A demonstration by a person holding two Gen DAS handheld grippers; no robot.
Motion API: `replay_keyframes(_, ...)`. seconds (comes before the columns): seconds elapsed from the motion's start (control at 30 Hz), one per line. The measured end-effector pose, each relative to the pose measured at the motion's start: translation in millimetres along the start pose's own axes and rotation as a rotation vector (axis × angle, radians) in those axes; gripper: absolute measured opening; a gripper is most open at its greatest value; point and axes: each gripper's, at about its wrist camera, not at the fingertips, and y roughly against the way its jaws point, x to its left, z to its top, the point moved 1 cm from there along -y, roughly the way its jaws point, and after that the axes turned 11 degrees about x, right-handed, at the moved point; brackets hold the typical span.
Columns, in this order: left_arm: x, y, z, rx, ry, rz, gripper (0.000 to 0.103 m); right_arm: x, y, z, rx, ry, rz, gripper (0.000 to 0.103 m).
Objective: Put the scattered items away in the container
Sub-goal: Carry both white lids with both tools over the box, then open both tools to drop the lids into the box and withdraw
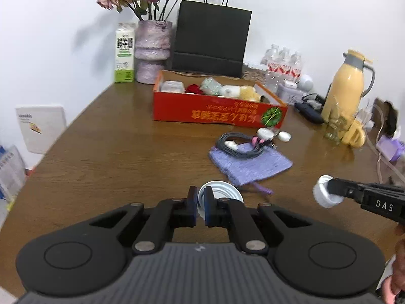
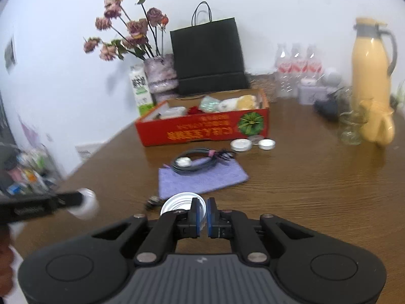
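Observation:
My left gripper (image 1: 200, 195) is shut on the rim of a white round cap (image 1: 222, 191) just above the wooden table (image 1: 114, 152). My right gripper (image 2: 202, 206) is shut on a second white cap (image 2: 177, 202). From the left wrist view that gripper (image 1: 329, 190) and its ribbed cap (image 1: 324, 192) show at the right. The left gripper (image 2: 81, 200) shows blurred at the left of the right wrist view. The red cardboard box (image 1: 217, 112) (image 2: 202, 129) stands ahead, holding several items. Before it lie a purple cloth (image 1: 250, 163) (image 2: 202, 179), a grey coiled cable (image 1: 238, 144) (image 2: 195, 162) and small round tins (image 2: 241, 144).
Behind the box stand a black paper bag (image 1: 210, 40), a vase of dried roses (image 1: 152, 50) and a milk carton (image 1: 124, 53). A yellow jug (image 1: 349, 83), water bottles (image 1: 284, 62) and glass jars (image 2: 351, 129) crowd the right. A hand (image 1: 400, 266) shows at the edge.

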Motion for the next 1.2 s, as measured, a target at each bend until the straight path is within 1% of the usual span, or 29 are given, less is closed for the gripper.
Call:
replay_keyframes(0.03, 0, -1, 7, -0.007, -0.007, -0.009, 0.006, 0, -1, 7, -0.006, 0.004, 0.009, 0.004)
replay_keyframes(0.13, -1, -1, 46, -0.063, -0.053, -0.031, 0.006, 1, -2, 40, -0.051, 0.055, 0.005, 0.004)
replay_keyframes(0.17, -2, -2, 66, -0.084, -0.078, -0.049, 0.006, 1, -4, 56, -0.071, 0.073, 0.008, 0.004)
replay_keyframes(0.23, -3, -9, 106, -0.106, -0.118, -0.06, 0.006, 0, -10, 93, -0.108, 0.1, 0.027, 0.004)
replay_keyframes(0.27, -4, -16, 125, -0.114, -0.154, -0.055, 0.006, -1, -16, 115, -0.113, 0.104, 0.046, 0.004)
replay_keyframes(0.33, -6, -39, 168, -0.123, -0.205, 0.006, 0.006, -11, -37, 161, -0.099, 0.073, 0.094, 0.004)
replay_keyframes(0.37, -6, -51, 183, -0.11, -0.222, 0.014, 0.006, -16, -50, 183, -0.082, 0.058, 0.107, 0.004)
replay_keyframes(0.4, -5, -70, 205, -0.074, -0.219, -0.003, 0.006, -21, -66, 204, -0.058, 0.039, 0.116, 0.004)
replay_keyframes(0.43, -3, -91, 225, -0.024, -0.197, -0.031, 0.006, -25, -83, 223, -0.03, 0.016, 0.122, 0.004)
replay_keyframes(0.47, -2, -112, 241, 0.023, -0.211, -0.05, 0.006, -29, -104, 242, 0.013, -0.006, 0.13, 0.004)
replay_keyframes(0.5, -1, -130, 252, 0.053, -0.205, -0.046, 0.006, -35, -130, 261, 0.065, -0.039, 0.133, 0.004)
replay_keyframes(0.53, -1, -154, 264, 0.095, -0.196, -0.014, 0.006, -37, -150, 271, 0.106, -0.057, 0.119, 0.004)
replay_keyframes(0.57, -3, -172, 268, 0.127, -0.234, 0.011, 0.006, -37, -173, 281, 0.15, -0.054, 0.092, 0.004)
replay_keyframes(0.6, -5, -193, 272, 0.159, -0.261, 0.038, 0.006, -37, -199, 289, 0.199, -0.043, 0.057, 0.004)
replay_keyframes(0.63, -2, -218, 276, 0.215, -0.232, 0.05, 0.006, -37, -218, 292, 0.24, -0.038, 0.031, 0.004)
replay_keyframes(0.67, 0, -238, 278, 0.279, -0.222, 0.038, 0.006, -37, -242, 296, 0.293, -0.027, 0.008, 0.004)
replay_keyframes(0.7, 2, -253, 280, 0.318, -0.207, 0.034, 0.006, -37, -261, 296, 0.334, -0.027, -0.004, 0.004)
replay_keyframes(0.77, 5, -276, 282, 0.357, -0.192, 0.041, 0.006, -37, -287, 293, 0.393, -0.02, -0.013, 0.004)
replay_keyframes(0.87, 6, -295, 281, 0.417, -0.232, 0.001, 0.007, -35, -318, 291, 0.46, 0.008, -0.055, 0.005)
replay_keyframes(0.9, 5, -298, 280, 0.422, -0.238, 0.009, 0.007, -36, -325, 292, 0.475, 0.012, -0.063, 0.005)
replay_keyframes(0.93, 4, -300, 280, 0.415, -0.246, 0.025, 0.008, -34, -329, 292, 0.493, 0.018, -0.068, 0.009)
replay_keyframes(1.0, 2, -303, 282, 0.402, -0.269, 0.051, 0.021, -33, -337, 292, 0.522, 0.014, -0.059, 0.014)
replay_keyframes(1.03, 3, -302, 283, 0.398, -0.265, 0.047, 0.036, -33, -338, 293, 0.53, 0.006, -0.041, 0.019)
replay_keyframes(1.07, 3, -301, 287, 0.391, -0.259, 0.051, 0.038, -32, -336, 294, 0.528, -0.004, -0.019, 0.019)
replay_keyframes(1.1, 4, -296, 288, 0.379, -0.253, 0.056, 0.039, -32, -331, 297, 0.507, -0.015, -0.004, 0.02)
replay_keyframes(1.17, 7, -285, 293, 0.355, -0.242, 0.052, 0.041, -36, -325, 301, 0.486, -0.023, 0.013, 0.031)
replay_keyframes(1.2, 9, -279, 296, 0.346, -0.234, 0.057, 0.043, -37, -318, 303, 0.475, -0.026, 0.018, 0.033)
